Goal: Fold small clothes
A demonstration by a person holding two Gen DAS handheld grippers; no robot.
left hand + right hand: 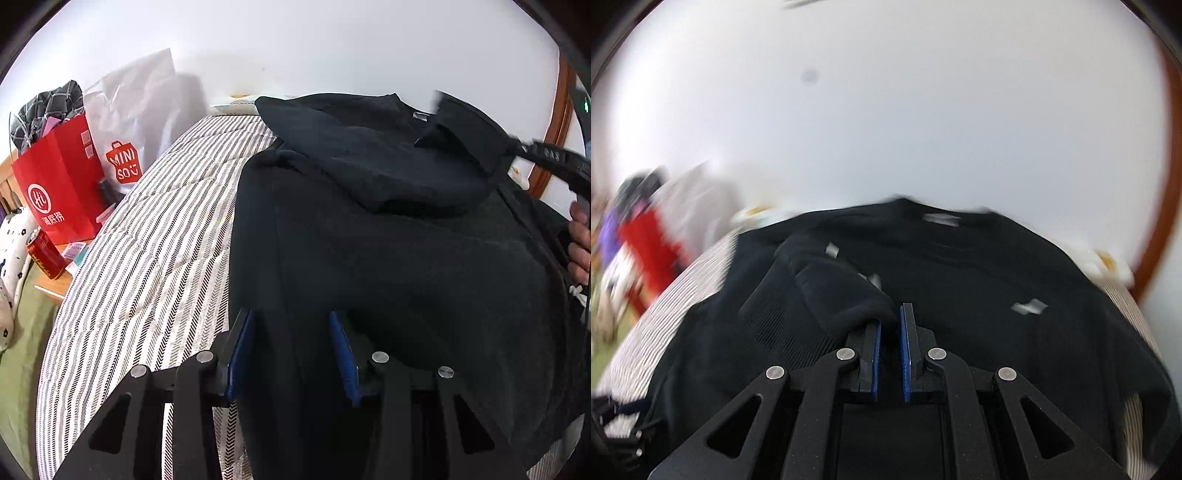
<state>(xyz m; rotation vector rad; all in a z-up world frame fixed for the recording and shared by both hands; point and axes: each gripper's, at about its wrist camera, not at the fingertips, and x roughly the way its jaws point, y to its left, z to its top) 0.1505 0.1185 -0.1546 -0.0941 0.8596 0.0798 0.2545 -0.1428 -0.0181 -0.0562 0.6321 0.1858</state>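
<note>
A black shirt lies spread on a striped bed cover. Its left sleeve is folded inward over the chest. My left gripper is open, its blue pads straddling the shirt's near left edge, fabric between them. My right gripper is nearly shut on a fold of the shirt's sleeve, lifted above the shirt. In the left wrist view the right gripper holds that raised sleeve at the upper right, with a hand behind it. The right view is blurred by motion.
A red paper bag and a white Miniso bag stand left of the bed, beside a red can. A white wall is behind. A brown wooden frame runs at the right.
</note>
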